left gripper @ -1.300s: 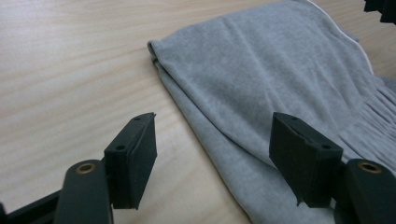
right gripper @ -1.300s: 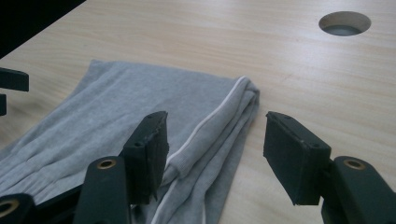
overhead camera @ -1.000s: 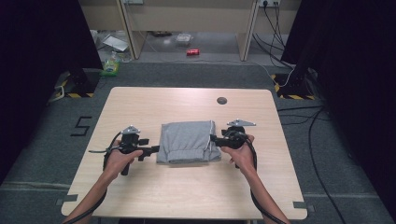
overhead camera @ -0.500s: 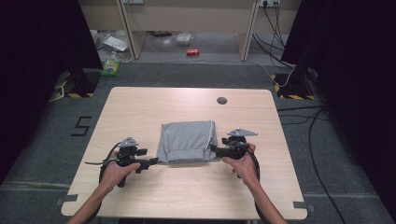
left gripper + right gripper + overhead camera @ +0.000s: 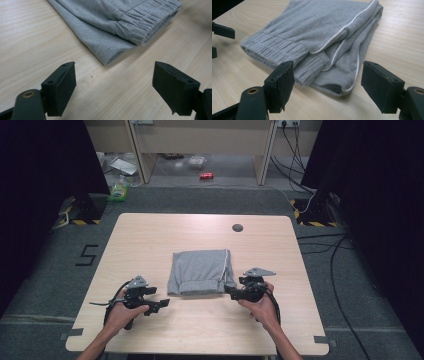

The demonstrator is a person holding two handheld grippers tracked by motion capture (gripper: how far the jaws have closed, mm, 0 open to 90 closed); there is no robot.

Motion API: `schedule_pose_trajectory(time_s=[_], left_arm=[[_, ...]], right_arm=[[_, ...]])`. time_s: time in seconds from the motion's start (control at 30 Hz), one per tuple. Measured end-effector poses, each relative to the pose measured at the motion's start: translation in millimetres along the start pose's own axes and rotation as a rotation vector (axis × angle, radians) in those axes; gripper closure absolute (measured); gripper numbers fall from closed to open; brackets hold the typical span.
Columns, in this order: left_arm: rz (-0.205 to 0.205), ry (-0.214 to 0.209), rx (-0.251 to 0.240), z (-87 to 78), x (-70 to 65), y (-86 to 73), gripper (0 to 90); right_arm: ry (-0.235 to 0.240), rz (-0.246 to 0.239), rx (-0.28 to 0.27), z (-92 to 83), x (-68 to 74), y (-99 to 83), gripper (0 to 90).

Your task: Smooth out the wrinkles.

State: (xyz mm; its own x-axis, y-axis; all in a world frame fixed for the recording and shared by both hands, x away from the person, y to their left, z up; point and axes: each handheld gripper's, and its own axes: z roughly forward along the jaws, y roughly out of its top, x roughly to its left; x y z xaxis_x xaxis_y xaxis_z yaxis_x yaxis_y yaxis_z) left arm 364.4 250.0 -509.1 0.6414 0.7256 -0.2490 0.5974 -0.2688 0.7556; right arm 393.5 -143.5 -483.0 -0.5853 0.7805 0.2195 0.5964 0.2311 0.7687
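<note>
Jaws wide, both empty. Folded grey knit garment with white piping [image 5: 200, 272] lies mid-table, near side. Left gripper [image 5: 159, 305] near-left, apart; right gripper [image 5: 231, 291] beside its near-right corner. Folding looks done; light wooden table [image 5: 150, 235].

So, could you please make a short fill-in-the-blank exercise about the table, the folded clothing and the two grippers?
1. The folded clothing is ____ in colour.
2. The jaws of the left gripper stand ____, with nothing between them.
3. A thin ____ stripe runs along the clothing's edge near the right gripper.
4. The clothing lies on a ____ table.

Missing words: grey; open; white; wooden
</note>
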Motion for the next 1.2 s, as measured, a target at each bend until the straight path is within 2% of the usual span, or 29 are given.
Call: schedule_pose_trajectory(time_s=[0.33,0.57,0.67,0.83,0.97,1.1,1.2], left_arm=[[0.04,0.009,0.016,-3.8,-12.4,-12.2,18.5],[0.083,0.027,0.033,-7.3,-21.6,-22.6,18.5],[0.109,0.047,0.039,-9.2,-24.0,-25.8,18.5],[0.124,0.053,0.042,-12.5,-27.9,-30.4,18.5],[0.152,0.071,0.053,-13.3,-32.2,-33.9,18.4],[0.168,0.066,0.062,-13.6,-37.0,-37.1,17.4],[0.192,0.081,0.068,-14.4,-39.9,-39.5,17.3]], right_arm=[[0.003,-0.036,0.022,-6.5,10.5,-13.9,26.3],[-0.006,-0.059,0.047,-9.8,16.9,-26.0,24.7],[-0.012,-0.086,0.063,-10.1,20.6,-31.6,23.5],[-0.014,-0.104,0.086,-11.4,27.3,-40.1,21.6],[-0.022,-0.126,0.102,-13.5,31.1,-46.1,21.2],[-0.028,-0.129,0.11,-16.0,34.5,-50.2,20.4],[-0.031,-0.132,0.113,-18.0,36.3,-52.8,19.8]])
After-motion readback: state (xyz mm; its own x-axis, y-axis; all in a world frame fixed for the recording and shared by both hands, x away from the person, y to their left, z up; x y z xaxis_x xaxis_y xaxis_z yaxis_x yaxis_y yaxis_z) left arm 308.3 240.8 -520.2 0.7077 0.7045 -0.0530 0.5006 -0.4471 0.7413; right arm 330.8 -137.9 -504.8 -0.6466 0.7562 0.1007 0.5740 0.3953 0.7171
